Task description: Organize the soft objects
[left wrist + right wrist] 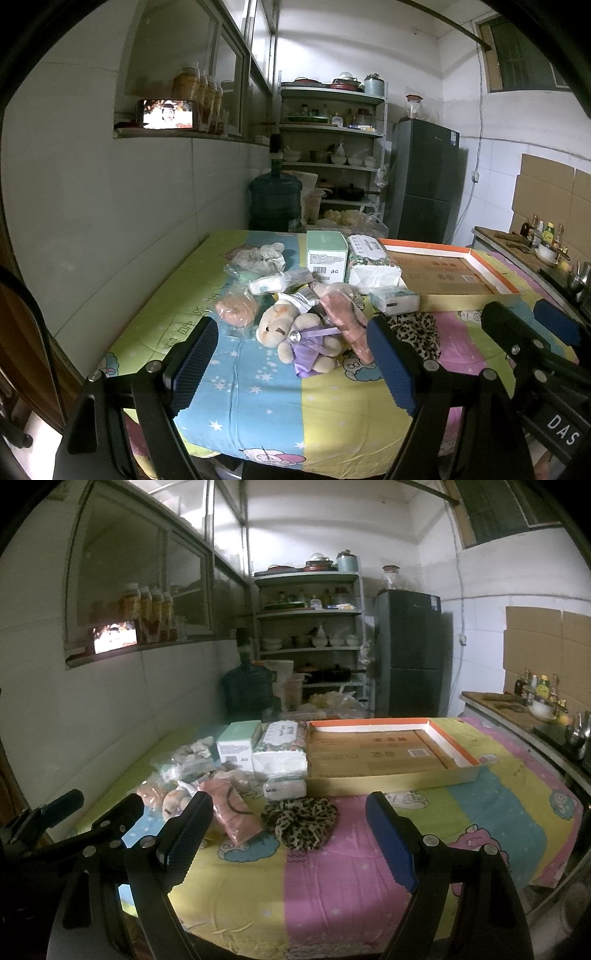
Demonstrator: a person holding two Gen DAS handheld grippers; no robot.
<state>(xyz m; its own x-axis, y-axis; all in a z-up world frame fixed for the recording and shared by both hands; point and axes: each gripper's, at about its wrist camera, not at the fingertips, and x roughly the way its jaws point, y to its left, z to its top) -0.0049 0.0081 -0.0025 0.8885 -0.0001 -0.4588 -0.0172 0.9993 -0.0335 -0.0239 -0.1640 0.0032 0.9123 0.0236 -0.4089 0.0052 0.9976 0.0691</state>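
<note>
Both tools hung above the near edge of the table, nothing gripped: left gripper (291, 365) spread wide with empty jaws, right gripper (290, 840) likewise wide open and empty

Soft objects sat heaped on the cartoon-print cloth (258, 402), mid table toward the left. The teddy bear (295, 334) in a purple dress lay nearest, just ahead of the left gripper; a pink cloth pouch (343, 321) leaned against its right side, touching. The leopard-print scrunchie (301, 821) lay alone right of the pouch, straight ahead of the right gripper. Bagged soft items (236, 308) and a crumpled plastic bag (258, 256) sat further left and far. Tissue packs (373, 267) and a green carton (327, 254) stood at the far side; the shallow cardboard tray (391, 779) lay far right, its floor bare

Handling, judged: all looked light and squashy. Bear would compress, so best pinched across the torso or head rather than the ribbon. Scrunchie floppy, take the bunched ring from above. Plastic-wrapped items looked slippery and could slide out of the pads, so grip deep
</note>
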